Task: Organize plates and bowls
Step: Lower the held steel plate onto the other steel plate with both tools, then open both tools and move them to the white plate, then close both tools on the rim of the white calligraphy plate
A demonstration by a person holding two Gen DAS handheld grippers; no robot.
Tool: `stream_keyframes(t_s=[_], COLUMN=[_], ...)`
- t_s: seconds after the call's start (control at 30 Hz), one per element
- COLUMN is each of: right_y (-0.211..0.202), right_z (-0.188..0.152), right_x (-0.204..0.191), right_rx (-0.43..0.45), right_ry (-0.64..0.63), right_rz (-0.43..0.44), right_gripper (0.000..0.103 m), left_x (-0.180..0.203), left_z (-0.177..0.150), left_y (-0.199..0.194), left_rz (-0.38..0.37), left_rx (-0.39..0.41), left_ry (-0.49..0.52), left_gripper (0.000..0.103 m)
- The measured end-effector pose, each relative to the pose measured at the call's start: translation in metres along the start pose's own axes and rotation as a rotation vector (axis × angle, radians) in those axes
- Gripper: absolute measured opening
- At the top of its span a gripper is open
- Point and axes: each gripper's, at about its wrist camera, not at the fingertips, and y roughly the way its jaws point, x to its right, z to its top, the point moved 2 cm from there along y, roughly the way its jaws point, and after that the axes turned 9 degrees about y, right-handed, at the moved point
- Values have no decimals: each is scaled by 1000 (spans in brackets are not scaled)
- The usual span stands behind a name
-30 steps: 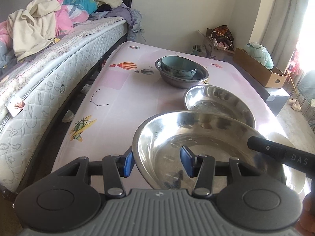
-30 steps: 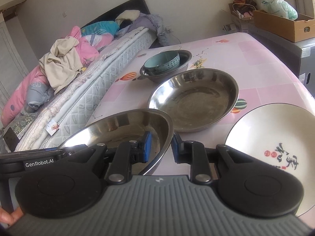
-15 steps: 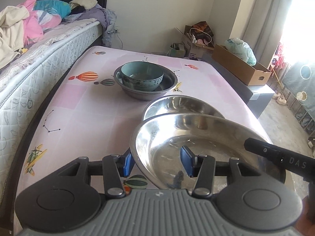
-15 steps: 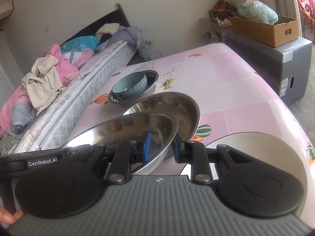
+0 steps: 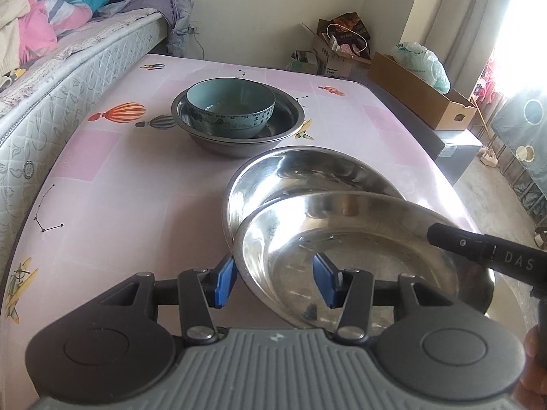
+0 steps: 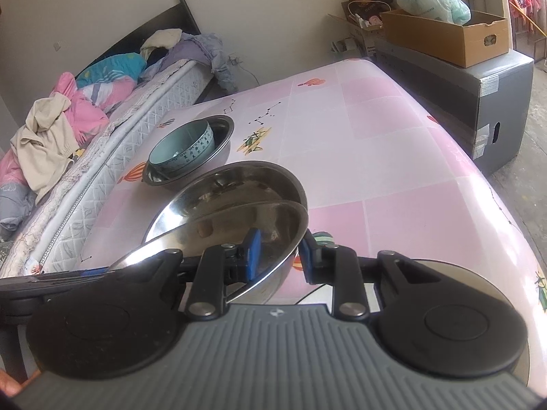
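While its blue pads straddle the near-left rim of a steel basin, one pad outside the wall and one inside, the left gripper [image 5: 273, 282] has its jaws set well wider than the thin metal, and the left wrist view does not settle whether either pad actually presses the rim. The right gripper [image 6: 279, 256] straddles the opposite rim of the same held basin [image 5: 348, 256] in the same manner, its inner pad against the inside wall and the outer pad standing a little off the outside, so a firm pinch cannot be confirmed there either. The held basin is tilted and lifted, overlapping the near edge of a second steel basin [image 5: 307, 174] that rests flat on the pink table [image 5: 112, 212]. Beyond this pair, well apart from them, a teal ceramic bowl [image 5: 230, 109] sits upright inside a third steel bowl [image 5: 290, 116]. In the right wrist view, a pale plate [image 6: 458, 276] lies on the table just behind the gripper body, mostly hidden by it. A bed [image 6: 102, 150] heaped with clothes runs along the table's left side, and a cardboard box [image 6: 444, 34] holding a plastic bag stands on a dark cabinet [image 6: 495, 95] to the right.
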Motion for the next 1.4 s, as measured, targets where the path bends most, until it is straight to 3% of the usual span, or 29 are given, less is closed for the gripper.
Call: stream_keyframes(t_s=[0.1, 0.2, 0.53, 0.8, 1.03, 1.13, 1.33, 1.4], right_y=[6, 10, -11, -67, -104, -108, -101, -97], right_z=[4, 9, 12, -1, -25, -31, -41, -42], right_x=[2, 1, 14, 65, 131, 152, 169, 171], right_rx=[13, 32, 72, 102, 131, 133, 113, 104], right_ry=[2, -10, 11, 111, 229, 263, 295, 298], right_rz=[-7, -32, -49, -53, -132, -139, -110, -99], right_gripper=[31, 45, 51, 51, 51, 48, 39, 37], left_x=[-2, -6, -7, 14, 48, 65, 96, 105], left_z=[2, 2, -9, -33, -54, -59, -62, -61], left_y=[1, 2, -10, -24, -26, -21, -12, -9], left_rz=[11, 16, 14, -65, -216, -240, -257, -254], left_rx=[9, 2, -4, -48, -77, -97, -94, -97], left_ry=[7, -9, -28, -28, -35, -26, 13, 33], left_gripper=[49, 50, 59, 66, 68, 68, 63, 56])
